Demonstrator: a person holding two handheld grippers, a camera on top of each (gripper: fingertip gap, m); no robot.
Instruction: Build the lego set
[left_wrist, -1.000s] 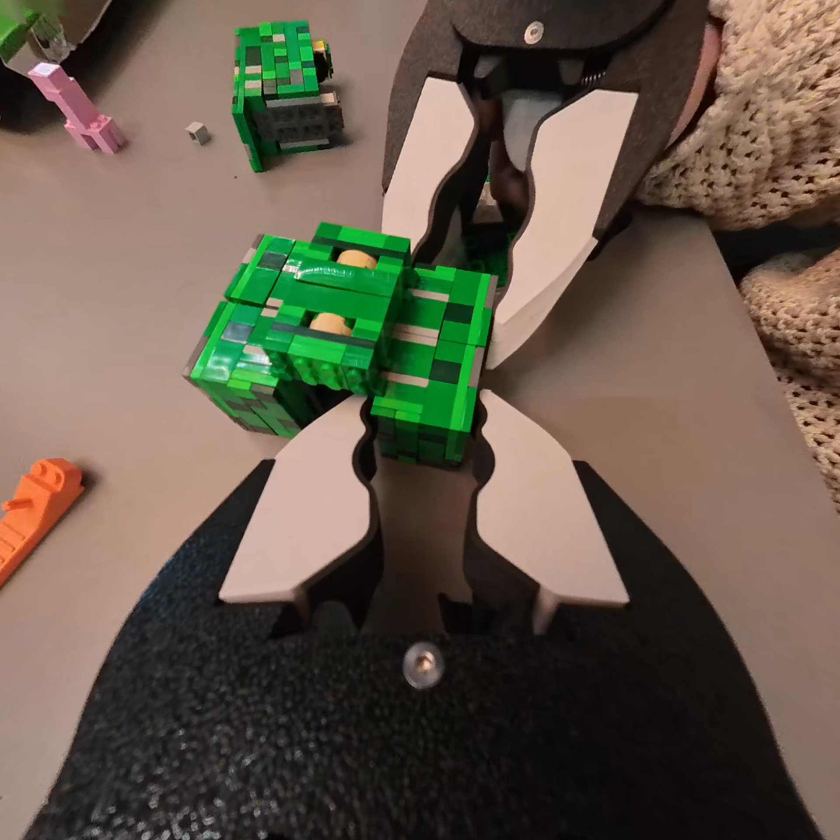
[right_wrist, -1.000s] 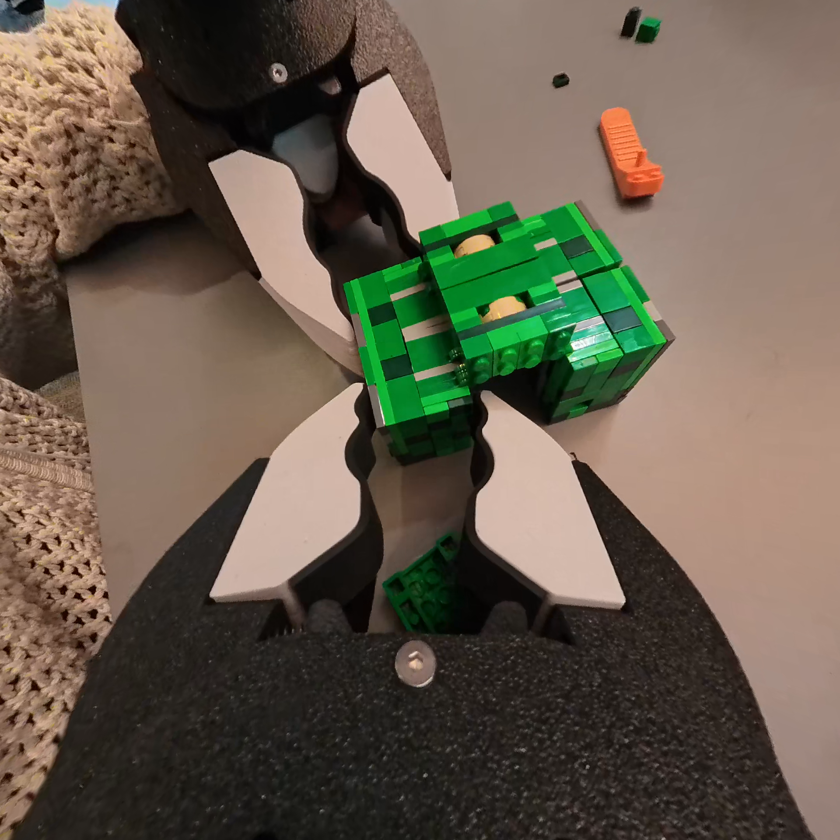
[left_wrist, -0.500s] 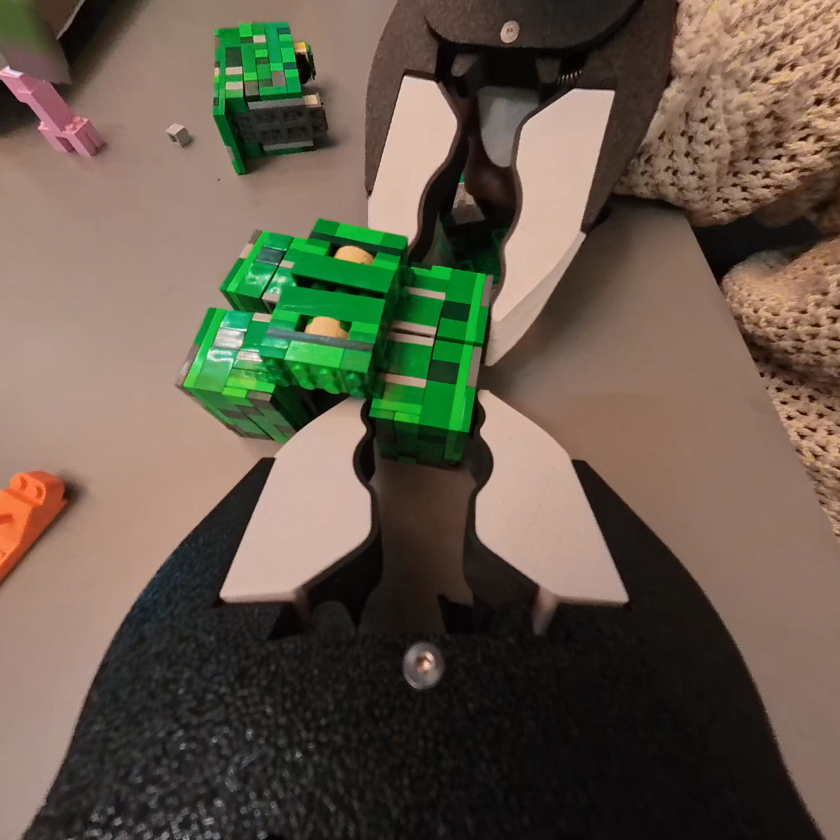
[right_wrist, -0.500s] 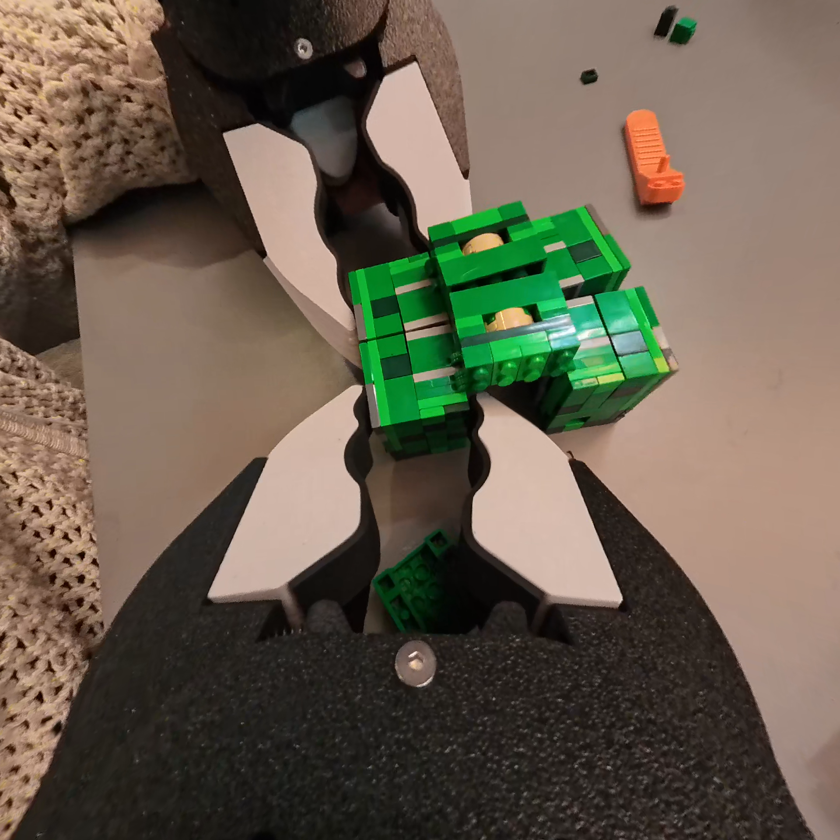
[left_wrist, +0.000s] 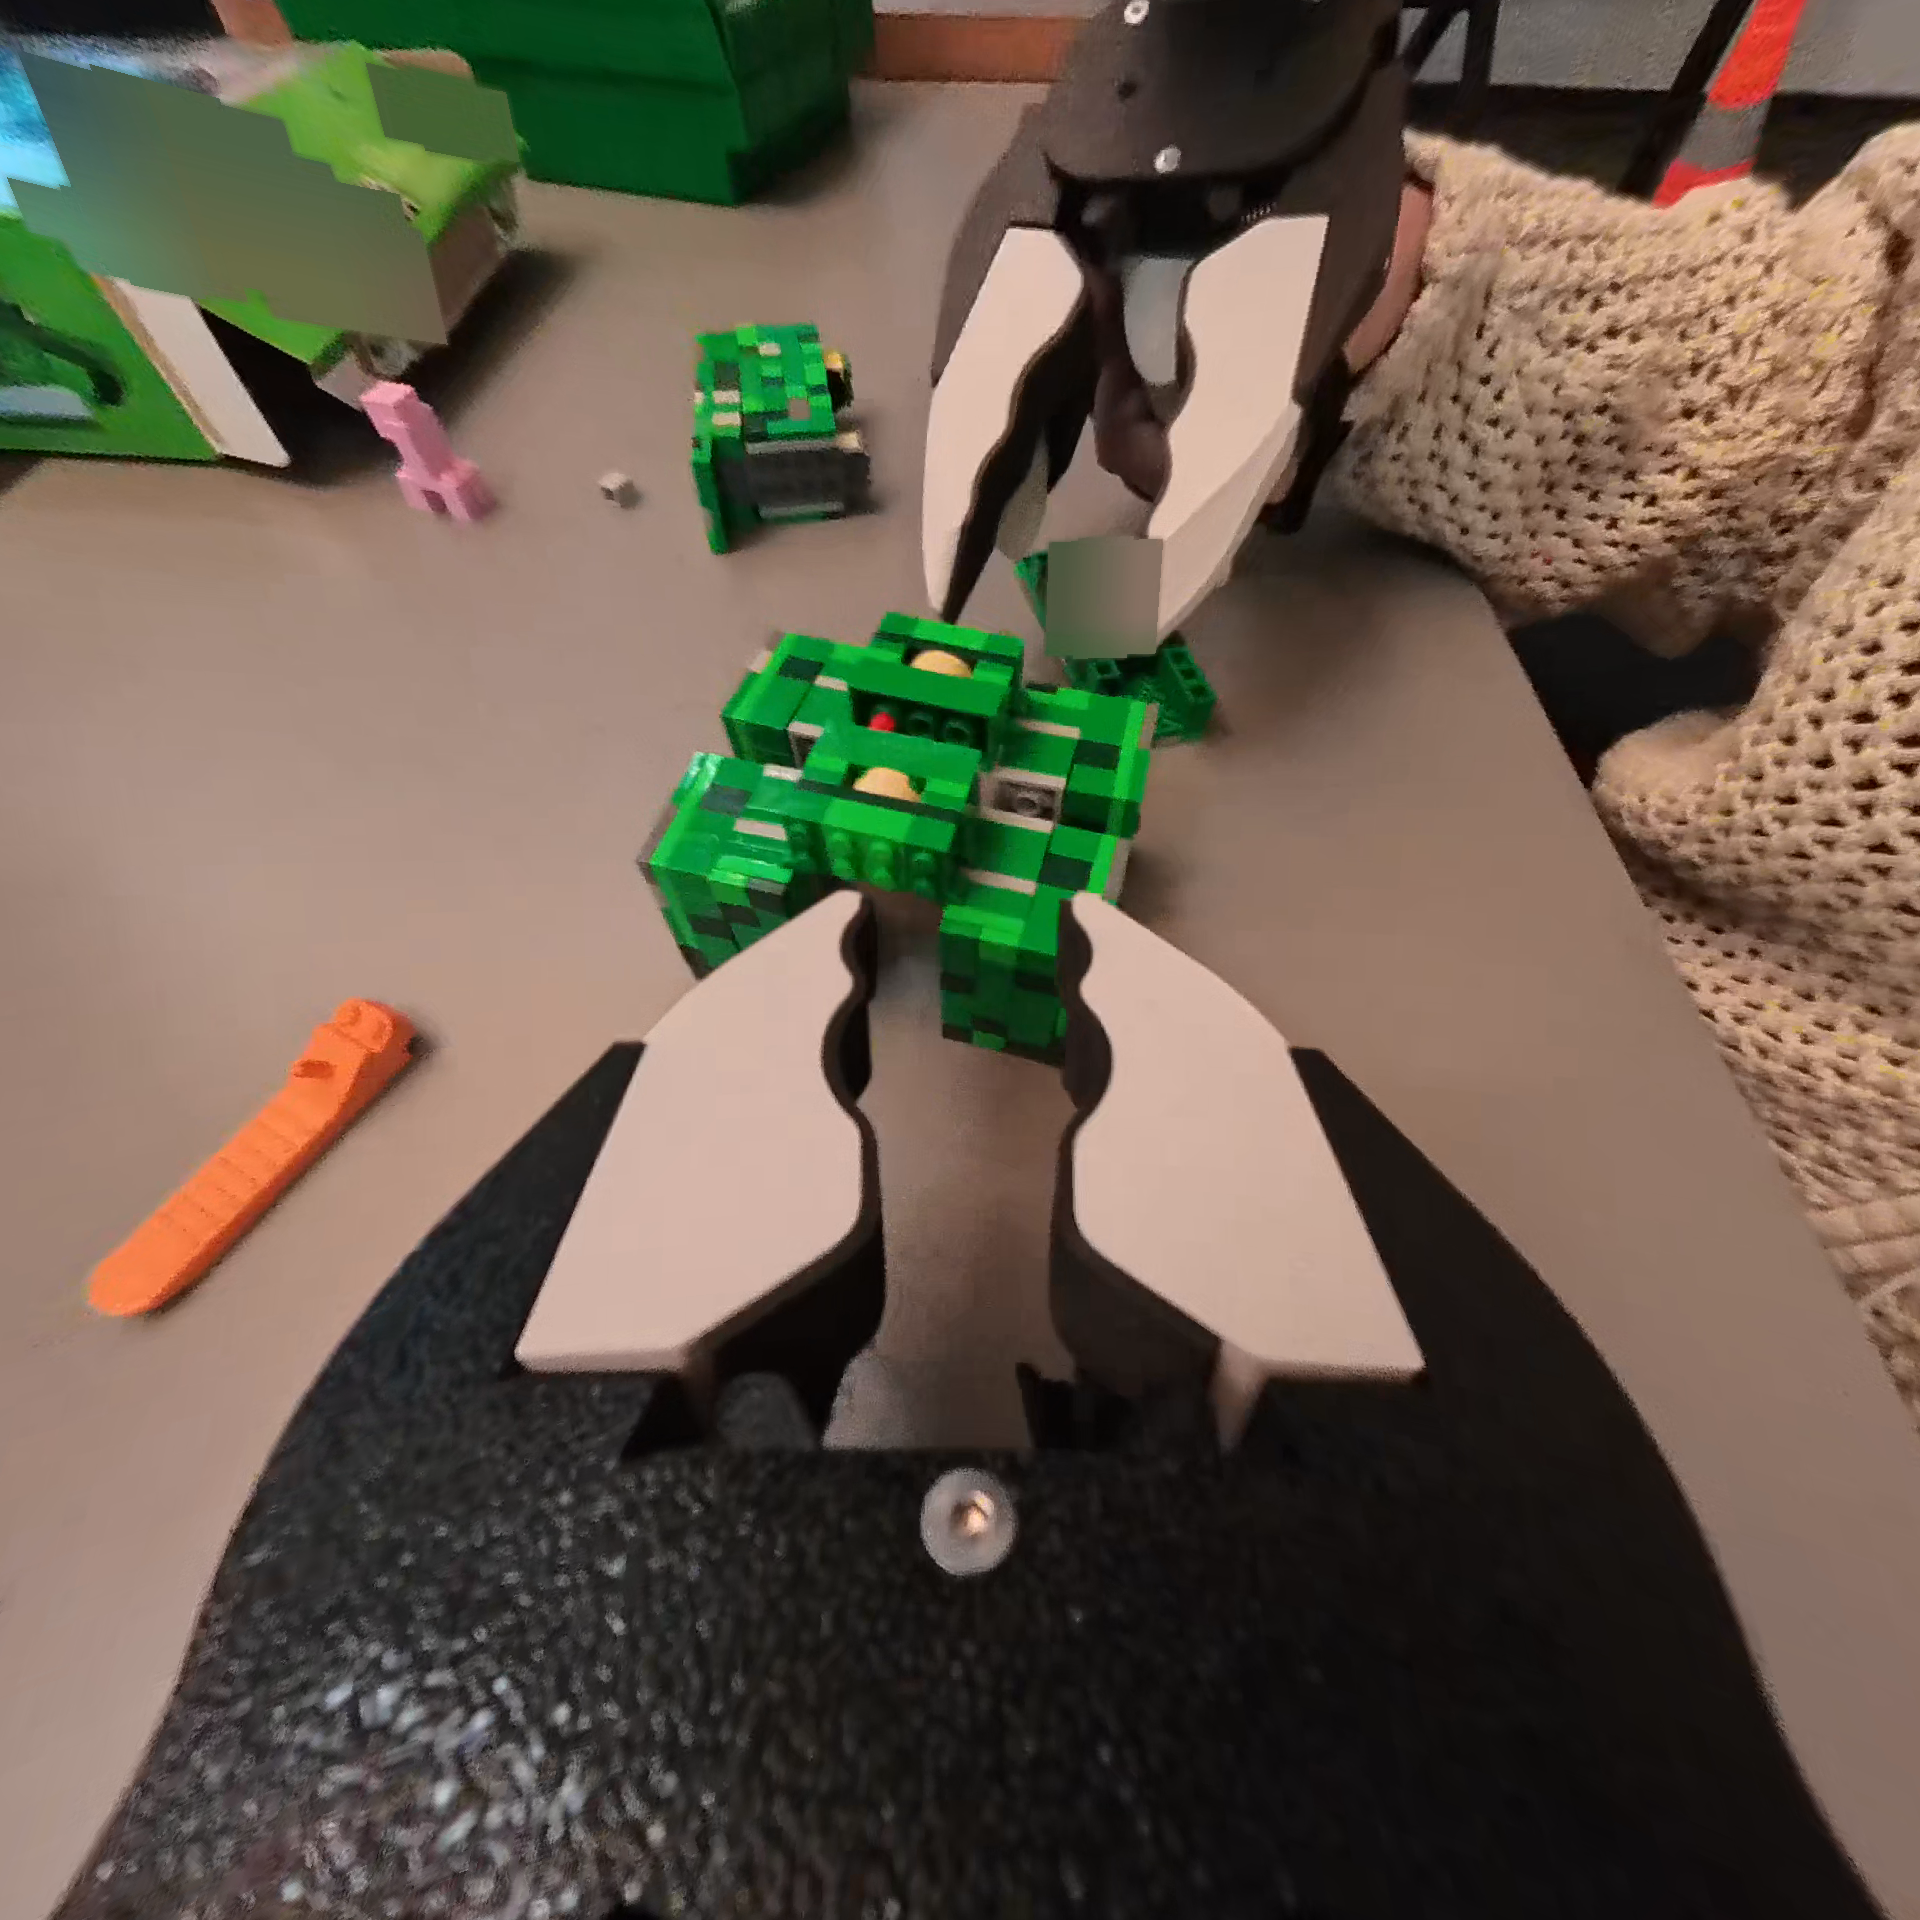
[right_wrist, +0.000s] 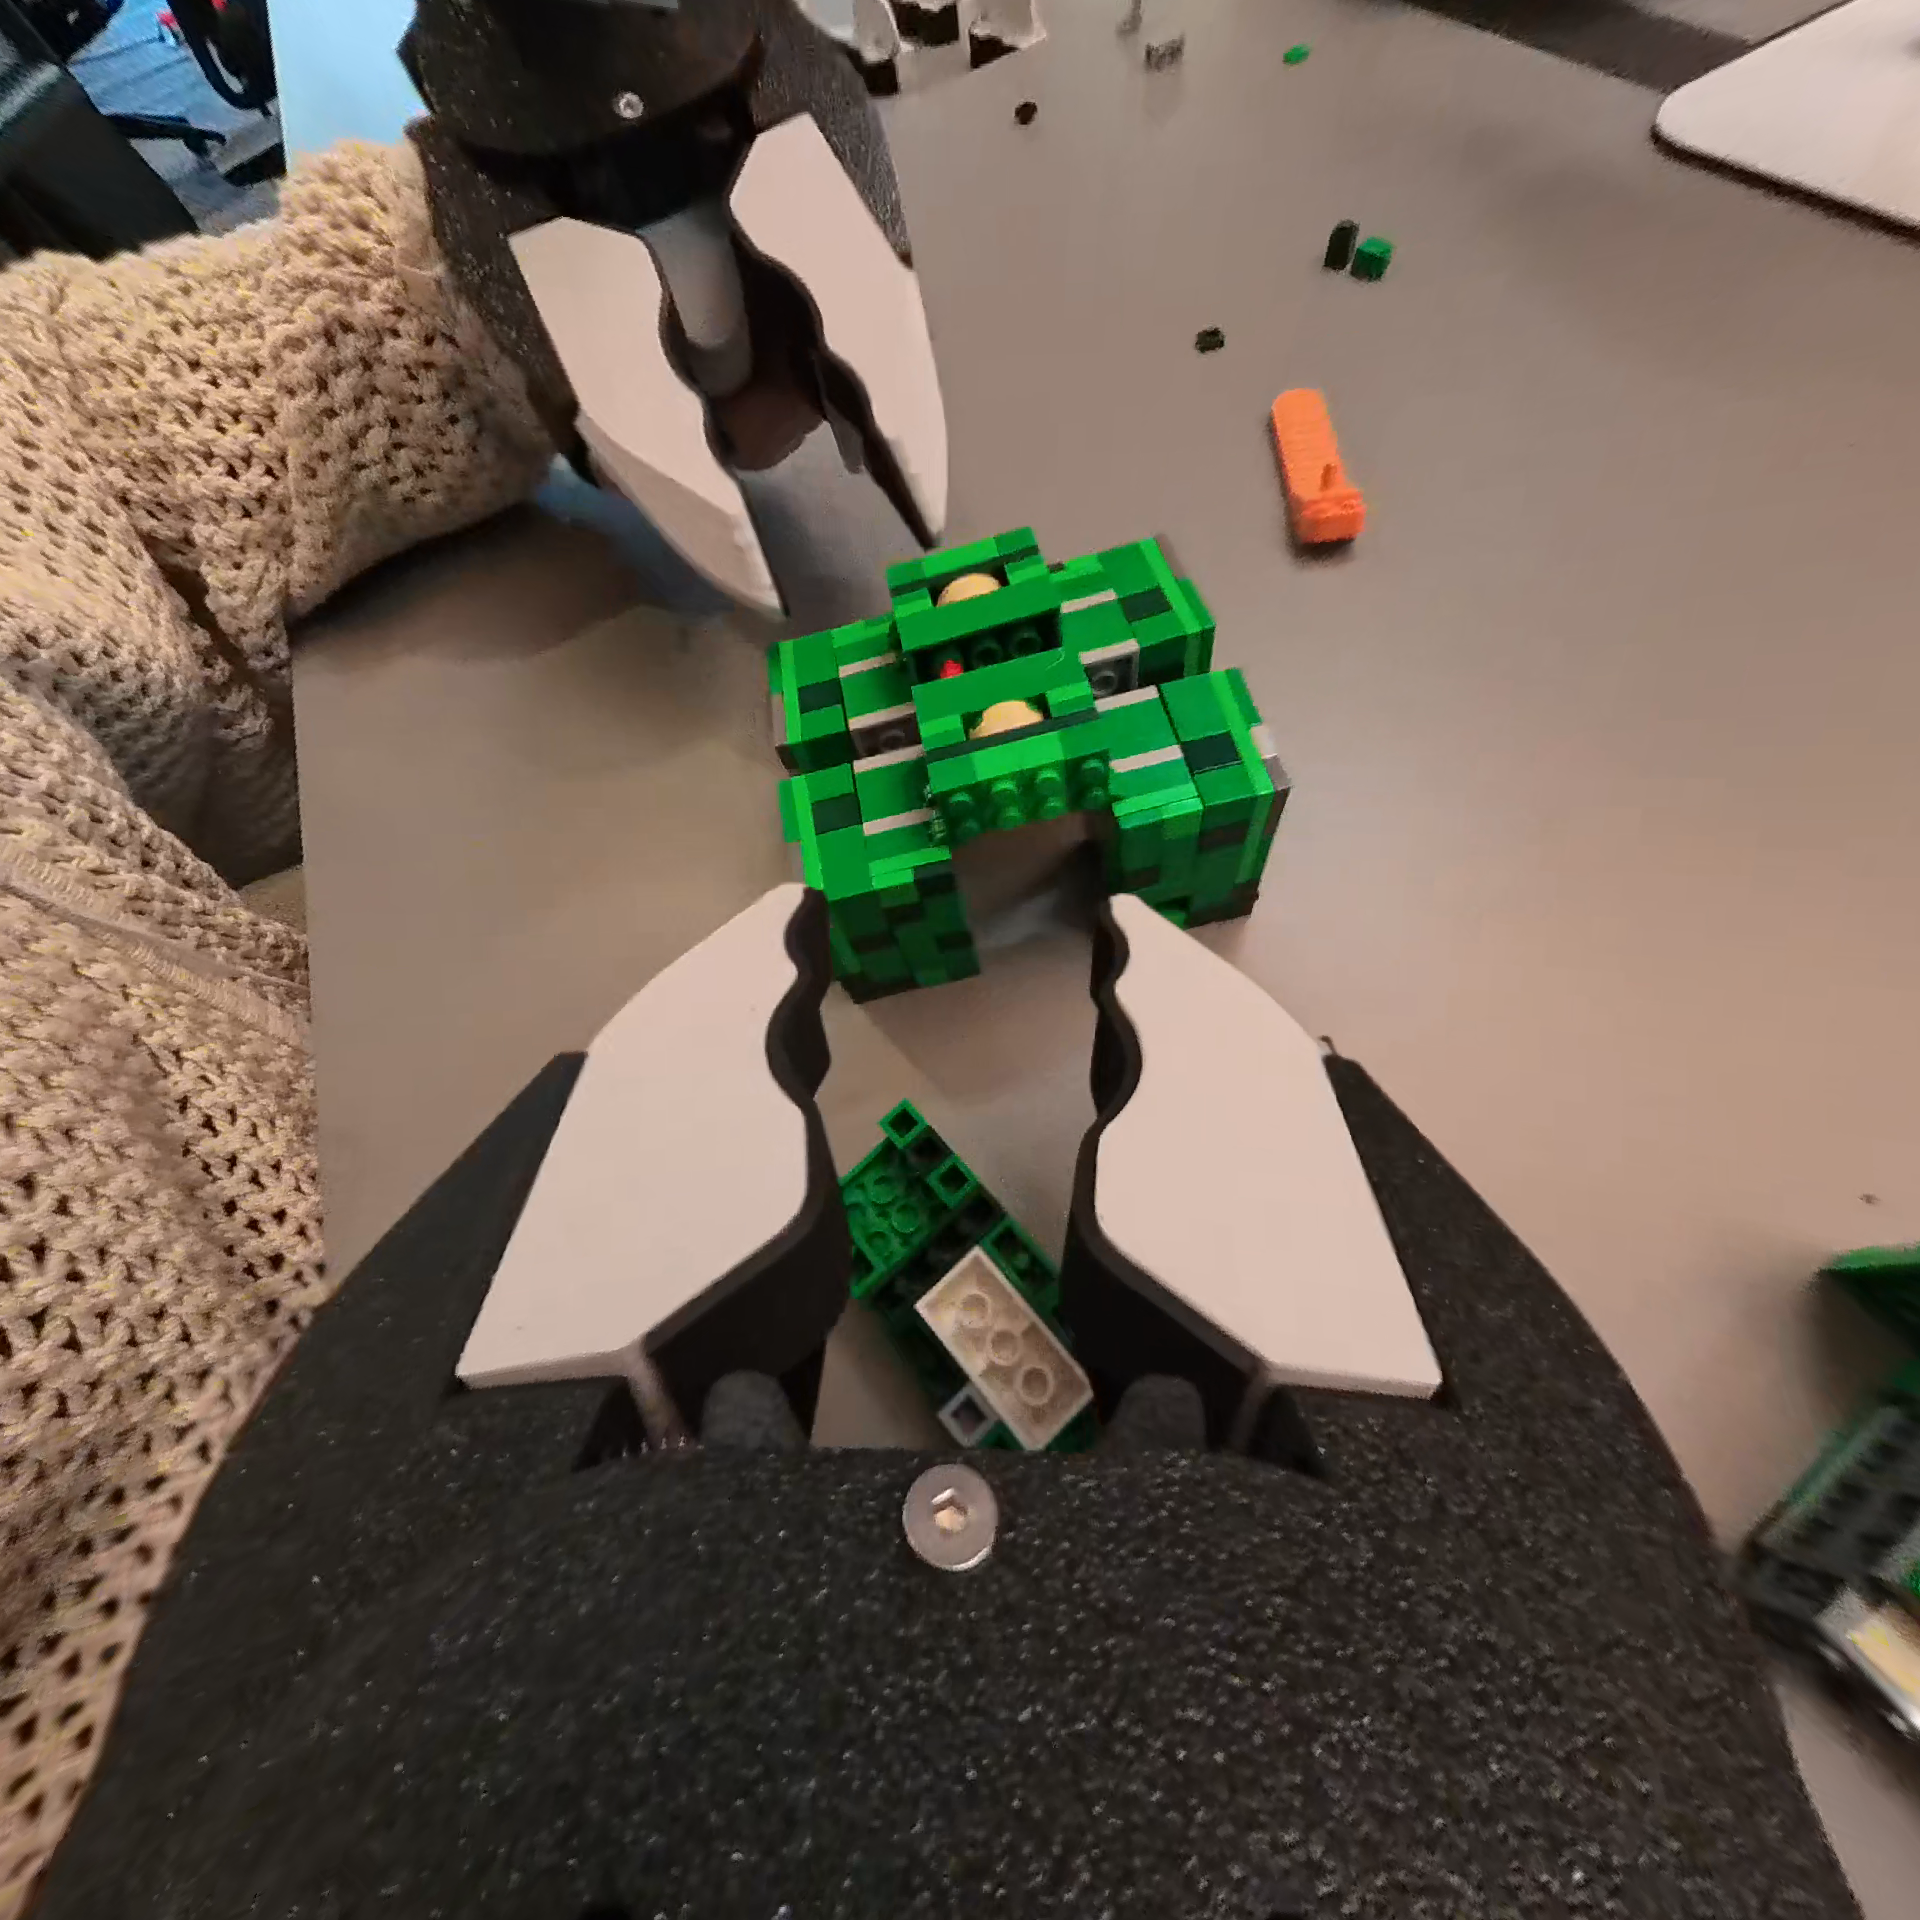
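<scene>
A green lego build (left_wrist: 904, 810) with two tan round pieces on top stands on the grey table (left_wrist: 364, 748); it also shows in the right wrist view (right_wrist: 1018, 748). My left gripper (left_wrist: 971, 914) is open and empty, raised just short of the build's near side. My right gripper (right_wrist: 956, 904) is open and empty on the opposite side. Each shows in the other's view, the right gripper (left_wrist: 1060, 613) and the left gripper (right_wrist: 847, 566), clear of the build. A small green piece with a white brick (right_wrist: 966, 1278) lies under my right gripper.
An orange brick separator (left_wrist: 260, 1153) lies to the left. A second green block (left_wrist: 779, 436), a pink figure (left_wrist: 426, 457) and green boxes (left_wrist: 665, 94) stand farther back. Knitted sleeves (left_wrist: 1662, 520) lie at the table's edge. Loose small bricks (right_wrist: 1361, 255) are scattered about.
Both grippers have let go of the green build and drawn back and up from it. The build now rests on the table, with a gap between its top halves.
</scene>
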